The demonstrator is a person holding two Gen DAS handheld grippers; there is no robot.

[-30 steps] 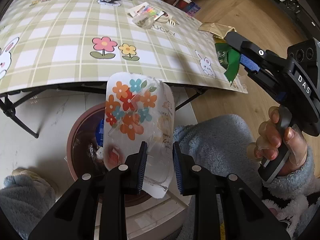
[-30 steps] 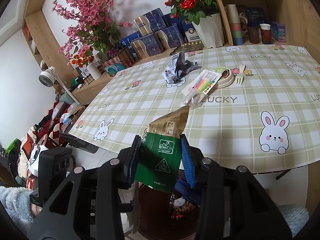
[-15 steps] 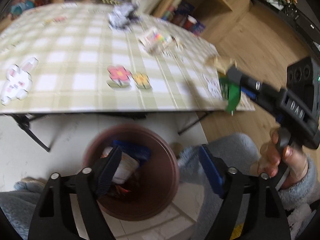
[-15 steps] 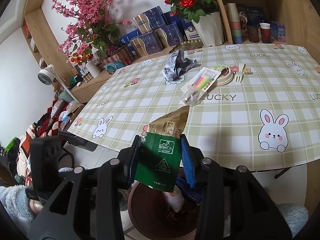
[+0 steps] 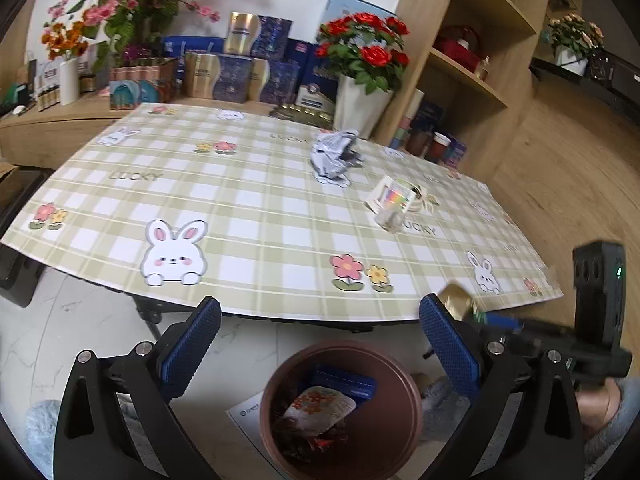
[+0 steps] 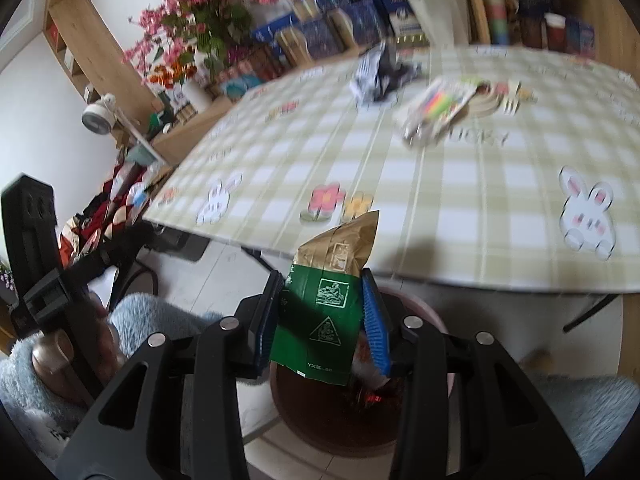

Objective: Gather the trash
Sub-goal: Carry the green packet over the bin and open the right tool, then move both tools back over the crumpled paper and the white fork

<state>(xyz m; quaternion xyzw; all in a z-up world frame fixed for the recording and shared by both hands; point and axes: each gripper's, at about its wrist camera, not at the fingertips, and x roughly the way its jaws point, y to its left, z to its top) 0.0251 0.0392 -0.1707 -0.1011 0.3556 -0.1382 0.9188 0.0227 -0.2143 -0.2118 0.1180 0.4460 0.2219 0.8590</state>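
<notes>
Green-gold packet (image 6: 326,300) marked "YX", clamped in right tool (image 6: 320,320); tablecloth (image 5: 256,216) reads "LUCKY".

Tablecloth (image 5: 256,208) has "LUCKY" printed in several spots, clearest at left (image 5: 130,176) and near the right edge by the clear packet (image 5: 418,229). Green and gold packet (image 6: 324,308) shows "YX" plus unreadable small characters near its bottom edge, with a white square emblem and a triangle sign above. Box labels at the back too blurred to read.
</notes>
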